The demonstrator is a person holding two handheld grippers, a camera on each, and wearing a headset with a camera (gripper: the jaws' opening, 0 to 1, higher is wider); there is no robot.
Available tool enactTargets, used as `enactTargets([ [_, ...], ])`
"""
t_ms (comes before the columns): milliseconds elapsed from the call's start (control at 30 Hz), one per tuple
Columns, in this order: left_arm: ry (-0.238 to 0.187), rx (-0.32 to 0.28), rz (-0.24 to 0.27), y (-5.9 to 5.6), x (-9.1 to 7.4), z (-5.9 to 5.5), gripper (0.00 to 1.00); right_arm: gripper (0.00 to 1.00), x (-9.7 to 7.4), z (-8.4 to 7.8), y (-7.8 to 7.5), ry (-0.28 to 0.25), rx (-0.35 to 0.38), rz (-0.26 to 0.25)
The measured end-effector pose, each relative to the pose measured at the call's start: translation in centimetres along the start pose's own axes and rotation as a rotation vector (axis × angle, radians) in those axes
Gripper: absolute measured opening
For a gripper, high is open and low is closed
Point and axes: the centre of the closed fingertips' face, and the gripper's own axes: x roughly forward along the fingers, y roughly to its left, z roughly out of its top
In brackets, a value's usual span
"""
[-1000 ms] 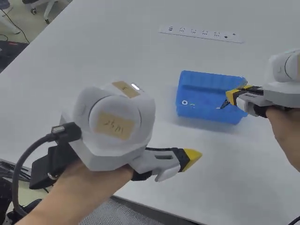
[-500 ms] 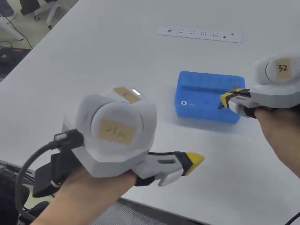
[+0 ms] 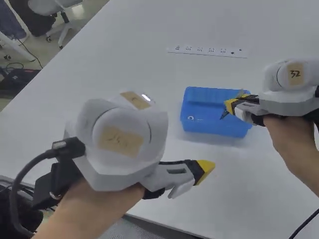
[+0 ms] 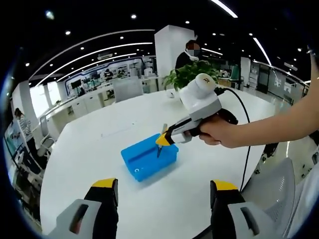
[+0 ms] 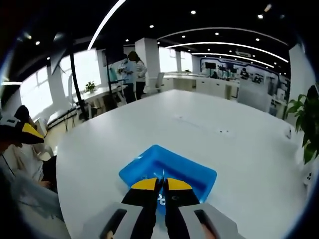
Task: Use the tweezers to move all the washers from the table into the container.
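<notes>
Table [image 3: 124, 59]; left gripper view: right gripper [image 4: 162, 140], tweezers [image 4: 158, 150] over container [image 4: 142, 164].

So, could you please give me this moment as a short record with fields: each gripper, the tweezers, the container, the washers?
left gripper: open, holds nothing, near the front edge of the white table
right gripper: shut on the tweezers, over the container
tweezers: tips point down into the container
container: blue, open, stands on the table
washer: one small pale ring inside the container, near its left wall in the head view
power strip: on the table beyond the container
</notes>
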Motion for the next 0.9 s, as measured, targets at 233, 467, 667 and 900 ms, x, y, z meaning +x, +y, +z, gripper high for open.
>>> enactTargets([
  [233, -0.088, 0.022, -0.095, -1.7, -0.2, 4.3, 0.52, 0.01, -4.4, 1.4, 3.7, -0.056, -0.082, 0.151],
  [467, -0.149, -0.002, -0.218, -4.5, 0.0, 6.6, 0.29, 0.01, -8.3, -0.5, 9.5, -0.053, -0.121, 0.289],
  [667, -0.119, 0.042, -0.426, -6.9, -0.9, 6.4, 0.14, 0.01, -10.5, -1.2, 12.4, -0.04, -0.167, 0.334],
  [900, -0.019, 0.231, -0.679, -8.9, -2.8, 4.9, 0.07, 0.02, -11.9, -0.9, 14.7, -0.021, -0.207, 0.359],
])
